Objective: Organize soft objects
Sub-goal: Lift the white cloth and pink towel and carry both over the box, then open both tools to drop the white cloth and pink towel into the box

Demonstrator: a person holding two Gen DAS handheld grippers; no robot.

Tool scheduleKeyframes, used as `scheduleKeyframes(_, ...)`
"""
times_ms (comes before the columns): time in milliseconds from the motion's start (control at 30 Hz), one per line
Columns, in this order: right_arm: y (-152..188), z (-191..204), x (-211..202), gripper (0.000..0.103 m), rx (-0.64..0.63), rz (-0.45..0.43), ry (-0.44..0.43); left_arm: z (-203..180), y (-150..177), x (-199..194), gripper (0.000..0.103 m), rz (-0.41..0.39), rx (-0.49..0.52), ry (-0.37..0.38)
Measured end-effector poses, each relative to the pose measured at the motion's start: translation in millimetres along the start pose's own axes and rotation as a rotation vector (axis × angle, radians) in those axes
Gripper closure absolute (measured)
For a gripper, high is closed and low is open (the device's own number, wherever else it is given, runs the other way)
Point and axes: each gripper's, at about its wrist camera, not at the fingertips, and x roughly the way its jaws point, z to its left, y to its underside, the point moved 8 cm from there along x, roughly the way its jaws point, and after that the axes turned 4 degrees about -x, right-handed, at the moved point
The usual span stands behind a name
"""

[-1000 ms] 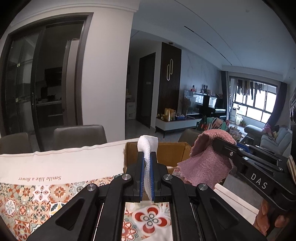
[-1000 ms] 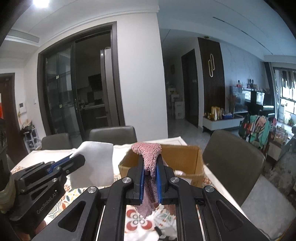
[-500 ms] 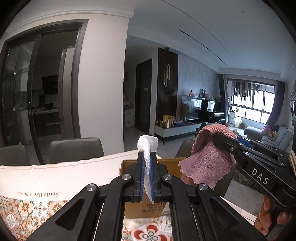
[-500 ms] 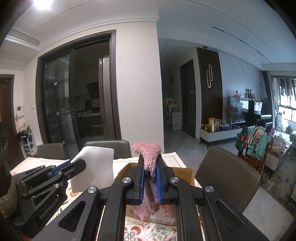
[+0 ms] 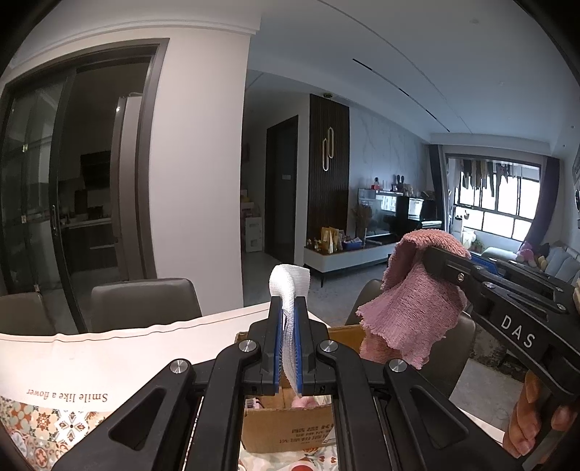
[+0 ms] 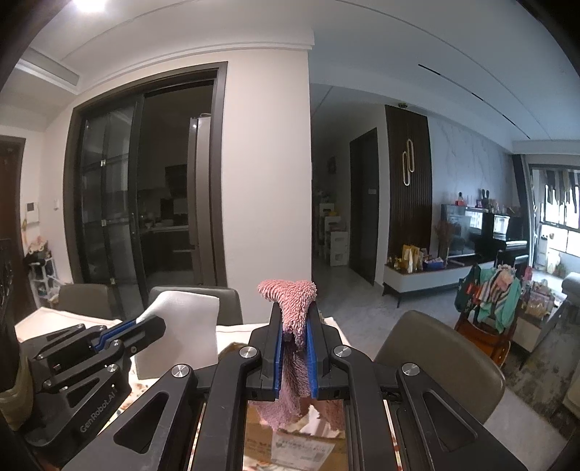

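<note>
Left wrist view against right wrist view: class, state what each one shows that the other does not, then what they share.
Only the left wrist view shows the "Smile like a flower" tablecloth lettering, the person's fingers on the right gripper's handle, and a sofa. Only the right wrist view shows the ceiling light and clothes draped over a wooden chair. Both show the left gripper shut on the white cloth, the right gripper shut on the pink cloth, and the cardboard box below them.

You get soft, even indoor light. A ceiling lamp (image 6: pixel 84 4) glares at the right view's top edge, and the far window (image 5: pixel 496 206) blows out white. Fisheye bending curves walls; corners vignette black. Focus stays crisp throughout.
</note>
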Motion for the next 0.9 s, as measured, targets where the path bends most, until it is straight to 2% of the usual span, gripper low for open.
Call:
scheduleKeyframes(433, 23.7, -19.5, 52.9, 0.091, 0.016, 0.079, 0.006, -6.0, 21.9, 54.8, 0.095, 0.084, 0.032, -0.006)
scheduleKeyframes(900, 83.5, -33.4, 113.4, 0.091, 0.055, 0.288, -0.012, -5.1, 72.0, 103.8, 0.095, 0.235, 0.059, -0.021)
